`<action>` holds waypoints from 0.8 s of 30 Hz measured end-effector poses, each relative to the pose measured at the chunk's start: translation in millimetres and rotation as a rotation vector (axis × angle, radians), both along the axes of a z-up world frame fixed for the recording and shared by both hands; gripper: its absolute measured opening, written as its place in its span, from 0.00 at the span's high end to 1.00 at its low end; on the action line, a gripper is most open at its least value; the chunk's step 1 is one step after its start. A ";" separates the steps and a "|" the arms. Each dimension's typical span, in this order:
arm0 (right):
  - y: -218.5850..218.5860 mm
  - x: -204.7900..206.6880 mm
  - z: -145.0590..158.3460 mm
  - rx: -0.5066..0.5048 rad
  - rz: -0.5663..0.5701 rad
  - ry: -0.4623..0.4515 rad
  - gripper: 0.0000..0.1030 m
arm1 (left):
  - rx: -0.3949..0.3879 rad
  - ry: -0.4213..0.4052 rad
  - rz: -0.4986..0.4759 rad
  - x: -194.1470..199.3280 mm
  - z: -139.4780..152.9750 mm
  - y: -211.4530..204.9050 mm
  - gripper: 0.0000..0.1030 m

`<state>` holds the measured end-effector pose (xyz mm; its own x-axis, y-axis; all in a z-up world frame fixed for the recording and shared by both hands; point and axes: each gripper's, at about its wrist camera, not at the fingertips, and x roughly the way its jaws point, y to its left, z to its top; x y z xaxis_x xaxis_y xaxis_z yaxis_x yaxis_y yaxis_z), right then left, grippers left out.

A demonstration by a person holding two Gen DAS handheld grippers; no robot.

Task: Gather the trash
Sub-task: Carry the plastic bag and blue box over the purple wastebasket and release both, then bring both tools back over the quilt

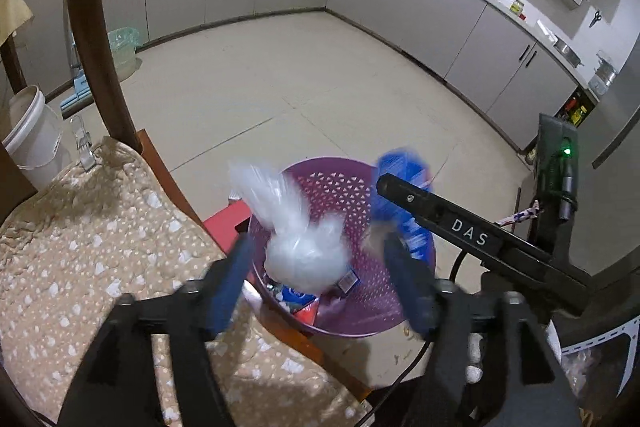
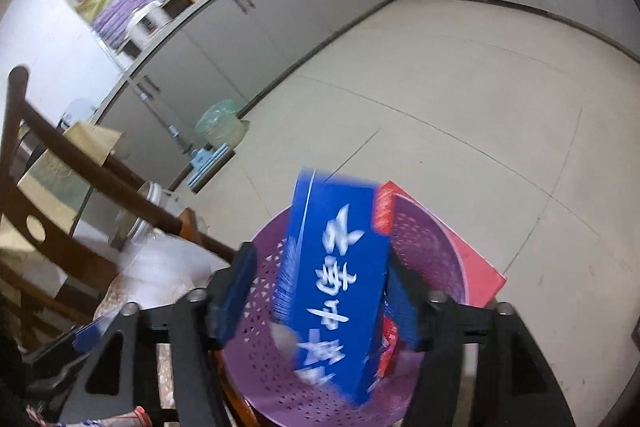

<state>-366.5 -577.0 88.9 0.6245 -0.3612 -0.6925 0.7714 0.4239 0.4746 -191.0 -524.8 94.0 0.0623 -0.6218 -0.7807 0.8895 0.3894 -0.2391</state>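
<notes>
A purple perforated basket (image 1: 340, 187) stands on the floor beside a chair, with wrappers (image 1: 300, 301) in its bottom. My left gripper (image 1: 318, 241) is open above it. A knotted clear plastic bag (image 1: 304, 251), blurred, hangs in the gap and touches neither pad. In the right wrist view my right gripper (image 2: 320, 259) is open over the same basket (image 2: 424, 247). A blue box with white lettering (image 2: 336, 283), blurred and tilted, sits between the fingers with a clear gap on the left side. The left wrist view also shows this blue box (image 1: 404, 187) behind the right tool's black bar (image 1: 468, 231).
A chair with a beige dotted cushion (image 1: 100, 247) and a dark wooden back (image 1: 88, 27) is at the left. A flat red board (image 2: 472, 267) lies under the basket. A white bucket (image 1: 32, 143) and a green-lined bin (image 1: 122, 47) stand further left. Grey cabinets ring the tiled floor.
</notes>
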 end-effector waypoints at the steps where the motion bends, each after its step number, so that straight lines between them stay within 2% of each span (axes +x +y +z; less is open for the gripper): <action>1: -0.3 -1.5 0.1 0.000 -0.004 -0.001 0.32 | -0.002 -0.007 -0.001 -2.0 0.8 1.7 0.28; 7: 3.8 3.5 4.2 -0.019 0.004 0.003 0.30 | 0.032 -0.050 0.043 -6.6 5.7 24.4 0.27; 11: 18.5 21.7 12.3 -0.100 0.062 0.011 0.30 | 0.069 -0.097 0.117 -13.5 4.8 54.3 0.27; 14: 40.5 34.4 24.5 -0.226 0.089 0.021 0.29 | 0.067 -0.102 0.159 -14.8 6.0 79.6 0.27; 16: 61.5 38.8 34.2 -0.347 0.070 0.007 0.22 | 0.070 -0.111 0.198 -14.4 5.9 102.9 0.27; 19: 82.6 45.6 41.2 -0.441 0.056 -0.028 0.17 | 0.084 -0.106 0.279 -8.9 2.5 137.7 0.24; 21: 91.5 59.8 40.4 -0.421 0.124 -0.043 0.17 | 0.095 -0.086 0.327 -3.1 -3.4 160.4 0.23; 24: 104.8 82.0 33.8 -0.387 0.203 -0.009 0.17 | 0.113 -0.054 0.412 8.2 -11.7 200.9 0.23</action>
